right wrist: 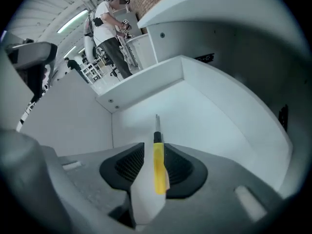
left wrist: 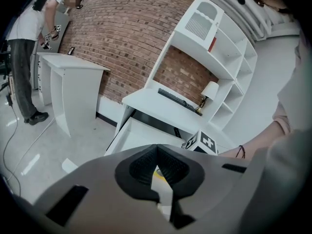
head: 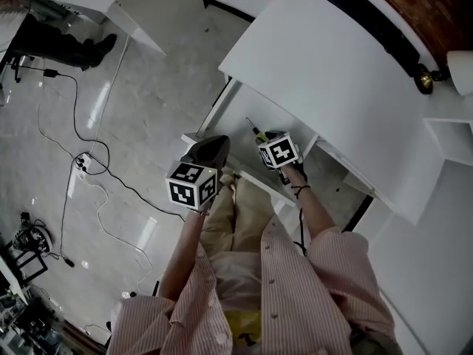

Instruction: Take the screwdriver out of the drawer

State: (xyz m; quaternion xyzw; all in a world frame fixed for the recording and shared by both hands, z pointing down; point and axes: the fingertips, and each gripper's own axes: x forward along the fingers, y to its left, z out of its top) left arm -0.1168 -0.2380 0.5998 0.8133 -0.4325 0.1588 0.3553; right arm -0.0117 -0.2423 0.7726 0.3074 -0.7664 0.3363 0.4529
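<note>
Because the right gripper [right wrist: 155, 156] is clenched on the yellow handle of the screwdriver [right wrist: 159, 172], the grasp step is judged complete and the withdrawal step is in hand. The shaft projects past the jaw tips, over the white floor of the drawer [right wrist: 200, 116]; whether its tip touches that floor cannot be told. The left gripper [left wrist: 157, 173] has its jaws pressed together with nothing between them, and it sits near the front edge of the drawer, toward that edge's left end.

Next move, as a judgement: raise the right gripper until the shaft clears the front wall of the drawer, then draw it back toward the person. Avoid tilting the shaft upward, since the desk top [head: 318, 58] overhangs the rear of the drawer and is likely to limit headroom there.

View comparison:
- The right gripper view alone shows the handle seated between the pads [right wrist: 130, 168] and the inner walls of the drawer.
- The head view alone shows both grippers against the drawer, which is pulled well out from under the desk top.
- The left gripper view alone shows, beyond the drawer, a lamp [left wrist: 210, 90] on the desk top, shelves [left wrist: 229, 67] and a brick wall [left wrist: 117, 38]
</note>
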